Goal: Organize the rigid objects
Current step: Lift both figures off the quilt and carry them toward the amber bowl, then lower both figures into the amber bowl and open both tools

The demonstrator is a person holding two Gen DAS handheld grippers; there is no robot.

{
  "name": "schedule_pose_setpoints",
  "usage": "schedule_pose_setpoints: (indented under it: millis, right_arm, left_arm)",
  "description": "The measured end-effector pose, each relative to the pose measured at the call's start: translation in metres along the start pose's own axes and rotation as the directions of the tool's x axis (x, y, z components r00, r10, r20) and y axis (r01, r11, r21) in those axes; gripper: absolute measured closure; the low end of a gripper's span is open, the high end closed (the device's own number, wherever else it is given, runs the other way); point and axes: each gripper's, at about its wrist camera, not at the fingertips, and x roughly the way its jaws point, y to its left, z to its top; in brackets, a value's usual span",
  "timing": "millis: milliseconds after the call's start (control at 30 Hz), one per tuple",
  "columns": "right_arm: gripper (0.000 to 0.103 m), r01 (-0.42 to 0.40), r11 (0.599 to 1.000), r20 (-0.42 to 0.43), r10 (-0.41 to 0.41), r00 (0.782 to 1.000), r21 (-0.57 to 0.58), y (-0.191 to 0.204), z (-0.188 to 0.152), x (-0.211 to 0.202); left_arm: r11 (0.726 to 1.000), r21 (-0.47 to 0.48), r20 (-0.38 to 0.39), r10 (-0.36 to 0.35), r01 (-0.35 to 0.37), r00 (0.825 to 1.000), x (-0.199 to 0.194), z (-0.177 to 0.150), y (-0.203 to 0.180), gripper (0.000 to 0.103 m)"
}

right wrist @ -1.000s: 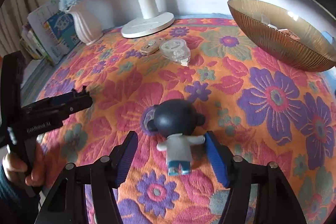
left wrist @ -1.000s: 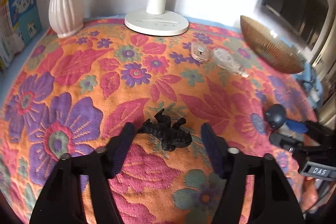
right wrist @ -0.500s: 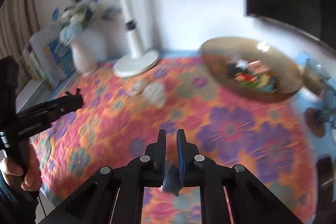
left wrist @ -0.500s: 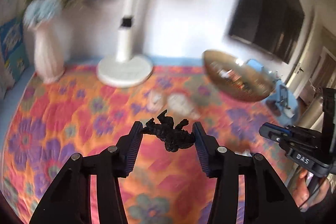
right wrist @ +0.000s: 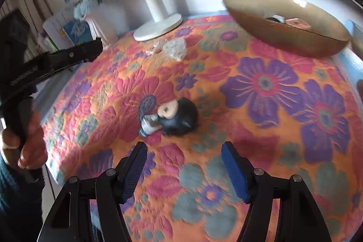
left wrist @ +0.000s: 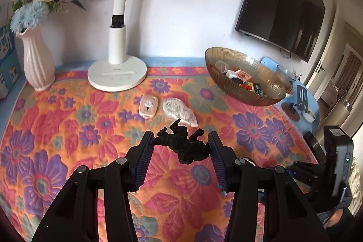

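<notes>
- Left gripper [left wrist: 180, 149]: closed on the black figurine [left wrist: 183, 145], both pads pressing its sides; the figurine is lifted clear of the floral cloth [left wrist: 68, 119].
- Right gripper [right wrist: 182, 170]: jaws apart, having just been opening, with nothing between them; only cloth shows in the gap.
- Big-headed doll [right wrist: 174, 117]: lies toppled on its side on the cloth, just beyond the right gripper's fingertips, not touched by them; dark round head, pale body, blue feet.
- Gold bowl [left wrist: 229, 81]: stands on the table well beyond the doll, toward the far right corner; several small items lie inside, too small to name.
- Clear tape dispenser [left wrist: 179, 109]: flat on the cloth, between the bowl and the lamp base [left wrist: 116, 78], nearer the lamp.
- Pink oval gadget [left wrist: 148, 106]: just beside the tape dispenser, on the side away from the bowl.
- Pink vase [left wrist: 37, 65]: upright with blue and white flowers, far from the bowl, past the lamp base.
- Person's hand [right wrist: 29, 142]: grips the handle of the left gripper, seen in the right wrist view.
</notes>
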Motion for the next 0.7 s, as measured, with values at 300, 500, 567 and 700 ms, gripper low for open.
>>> schedule_pose_setpoints:
  millis: [300,500,567,700]
  right_arm:
    - [0.05,-0.04,0.995,0.036,0.037,0.999,0.086,-0.001,0.023,0.023]
    - [0.05,-0.03,0.99,0.065,0.021,0.998,0.138,-0.018,0.025,0.006]
    - [0.05,-0.028,0.987,0.092,0.013,0.996,0.16,-0.029,0.032,-0.009]
    - [0.05,0.015,0.976,0.191,-0.058,0.98,0.215,-0.062,0.058,-0.057]
  left_arm:
    - [1.0,0.006,-0.017,0.013,-0.012,1.0,0.001,-0.004,-0.001,0.057]
    - [1.0,0.014,-0.037,-0.001,0.002,0.999,0.014,0.003,-0.007,0.057]
    - [0.999,0.041,-0.028,-0.011,0.012,1.0,0.016,0.015,-0.016,0.057]
    - [0.992,0.123,0.016,-0.044,0.042,0.999,0.023,0.056,-0.049,0.057]
